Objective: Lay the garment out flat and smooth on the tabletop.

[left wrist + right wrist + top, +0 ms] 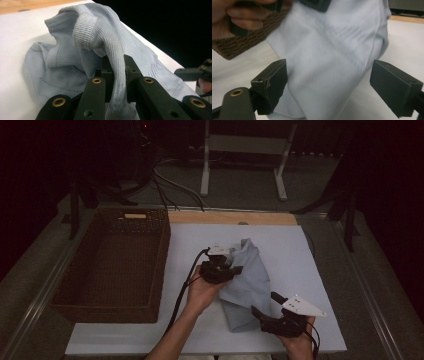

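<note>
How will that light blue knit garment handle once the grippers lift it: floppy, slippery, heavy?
Probably very floppy: the light blue garment lies crumpled, and a ribbed fold droops over the left gripper, which is shut on it. Likely light for its size, since the thin knit bunches easily. Probably not slippery; the ribbed texture should grip. The right gripper is open around the lower end, so that end may sag.

On the white table (310, 270), both grippers meet a crumpled blue garment (248, 285), apparently beside a wicker basket (115, 265).

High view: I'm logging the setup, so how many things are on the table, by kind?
Pale blue garment: 1
Brown wicker basket: 1
Handheld tongs: 2, left shut on the garment, right open
Total: 4
</note>
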A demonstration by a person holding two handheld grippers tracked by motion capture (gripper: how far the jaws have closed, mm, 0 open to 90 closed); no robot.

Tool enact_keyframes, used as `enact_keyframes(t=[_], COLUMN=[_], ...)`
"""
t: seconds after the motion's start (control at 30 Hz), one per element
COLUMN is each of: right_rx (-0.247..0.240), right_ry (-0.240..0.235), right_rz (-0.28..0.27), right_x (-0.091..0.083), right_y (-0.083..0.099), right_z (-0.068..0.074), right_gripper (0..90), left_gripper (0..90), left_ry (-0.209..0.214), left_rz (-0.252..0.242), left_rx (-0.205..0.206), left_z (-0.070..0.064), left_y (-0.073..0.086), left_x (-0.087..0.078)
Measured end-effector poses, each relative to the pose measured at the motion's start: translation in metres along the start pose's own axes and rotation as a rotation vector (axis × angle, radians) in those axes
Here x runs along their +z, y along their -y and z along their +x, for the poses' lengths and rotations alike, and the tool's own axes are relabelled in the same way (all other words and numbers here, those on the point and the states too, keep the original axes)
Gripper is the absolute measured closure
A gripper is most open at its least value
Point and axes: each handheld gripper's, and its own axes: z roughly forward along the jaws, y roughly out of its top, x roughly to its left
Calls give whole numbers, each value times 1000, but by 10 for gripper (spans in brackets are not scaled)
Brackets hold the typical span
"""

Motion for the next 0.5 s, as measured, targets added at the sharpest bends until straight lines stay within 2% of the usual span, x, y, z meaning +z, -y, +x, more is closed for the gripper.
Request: enact_keyframes(t=[0.33, 0.43, 0.5], right_rx=[8, 4, 3], right_ry=[-7, -9, -16], right_rz=[54, 74, 87], right_x=[24, 31, 34], right_y=[5, 6, 6], right_z=[5, 7, 7], right_gripper=[165, 201, 264], left_gripper=[838, 838, 838], left_ry=[-25, -30, -32], left_rz=[-40, -49, -52], left_rx=[-28, -32, -35], left_z=[12, 14, 15], left_y=[-4, -4, -5], left_x=[-15, -19, -20])
